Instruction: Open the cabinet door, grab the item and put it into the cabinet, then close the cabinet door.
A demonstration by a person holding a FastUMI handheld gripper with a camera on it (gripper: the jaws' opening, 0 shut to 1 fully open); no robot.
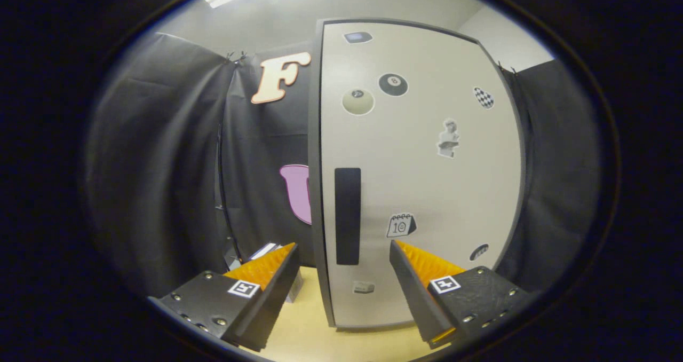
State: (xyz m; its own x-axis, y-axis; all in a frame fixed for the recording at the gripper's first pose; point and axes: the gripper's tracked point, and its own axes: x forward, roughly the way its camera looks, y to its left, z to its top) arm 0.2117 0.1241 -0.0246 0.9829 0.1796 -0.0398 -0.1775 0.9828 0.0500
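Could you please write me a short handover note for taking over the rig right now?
Claw: open, holding nothing, its fingers either side of the handle's lower end, not touching it.
Cabinet door: shut, upright on the wooden tabletop, with stickers on it; dark vertical handle near its left edge.
Item: a small pale object lies behind the left finger, hard to identify.
Done: nothing yet.
Left: open door, stow item, close door.

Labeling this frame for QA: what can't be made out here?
- Inside of the cabinet: hidden by its shut door, gripper view.
- Item beside the cabinet: mostly hidden by a finger of the open gripper.
- Small stickers on the door: too small to make out.
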